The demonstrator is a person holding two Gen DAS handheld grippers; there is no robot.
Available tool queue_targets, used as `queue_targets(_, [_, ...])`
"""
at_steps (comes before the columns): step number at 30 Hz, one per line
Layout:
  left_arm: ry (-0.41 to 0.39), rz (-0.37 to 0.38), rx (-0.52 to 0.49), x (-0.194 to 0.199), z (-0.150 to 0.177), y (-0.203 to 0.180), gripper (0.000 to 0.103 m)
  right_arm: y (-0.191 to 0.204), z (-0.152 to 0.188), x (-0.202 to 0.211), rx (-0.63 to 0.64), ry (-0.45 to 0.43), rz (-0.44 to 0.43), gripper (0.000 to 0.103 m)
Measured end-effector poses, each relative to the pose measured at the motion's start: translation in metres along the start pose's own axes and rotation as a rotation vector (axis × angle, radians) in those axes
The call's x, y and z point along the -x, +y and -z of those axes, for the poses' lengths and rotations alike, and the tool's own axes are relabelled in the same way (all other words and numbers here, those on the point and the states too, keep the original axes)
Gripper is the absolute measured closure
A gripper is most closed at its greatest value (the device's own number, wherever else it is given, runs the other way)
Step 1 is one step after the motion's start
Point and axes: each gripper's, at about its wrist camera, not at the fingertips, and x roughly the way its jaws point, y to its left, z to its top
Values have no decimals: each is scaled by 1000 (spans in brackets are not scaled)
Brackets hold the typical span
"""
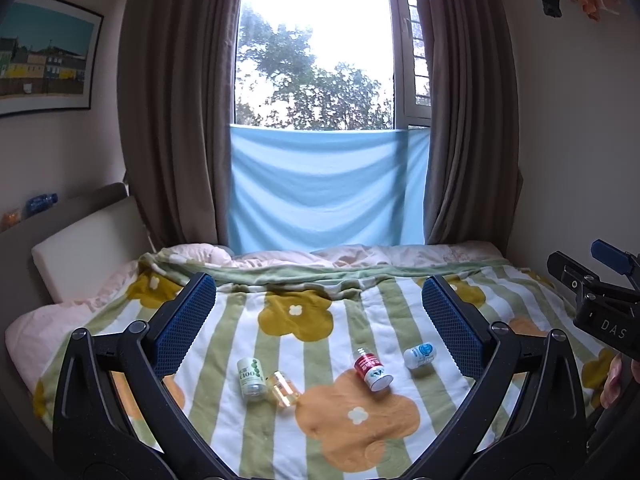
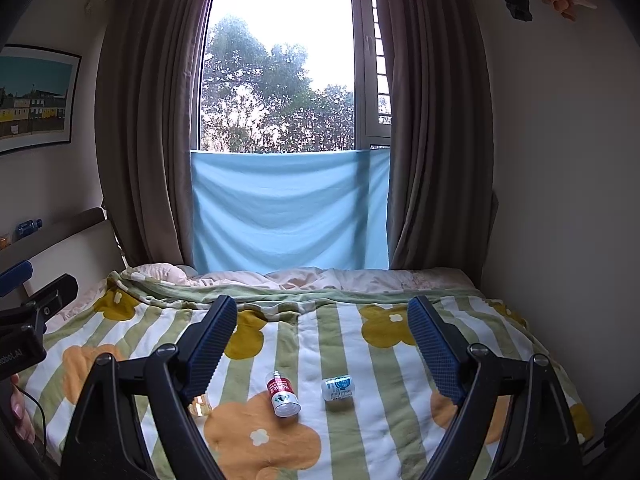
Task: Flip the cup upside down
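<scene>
Several small containers lie on their sides on the flowered blanket (image 1: 360, 416). A small clear amber cup (image 1: 285, 390) rests beside a white bottle with a green label (image 1: 251, 379). To their right lie a red bottle (image 1: 372, 369) and a white-and-blue bottle (image 1: 418, 355). My left gripper (image 1: 318, 284) hovers open above them, holding nothing. My right gripper (image 2: 323, 304) is also open and empty over the red bottle (image 2: 283, 394) and the white-and-blue bottle (image 2: 338, 388). In the right wrist view the amber cup (image 2: 200, 405) is half hidden behind my finger.
The bed fills the room between the left headboard (image 1: 84, 240) and the right wall. Brown curtains (image 1: 176, 120) and a blue cloth (image 1: 324, 188) hang at the far window. The other gripper (image 1: 600, 296) shows at the right edge. A hand (image 2: 18, 412) shows at the left edge.
</scene>
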Motion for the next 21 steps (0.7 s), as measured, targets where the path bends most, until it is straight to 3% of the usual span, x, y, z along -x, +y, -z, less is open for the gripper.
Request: queue_targets(21, [-6,-2,6,0,-3,5,0,9,-2,-6,8,16,1,18])
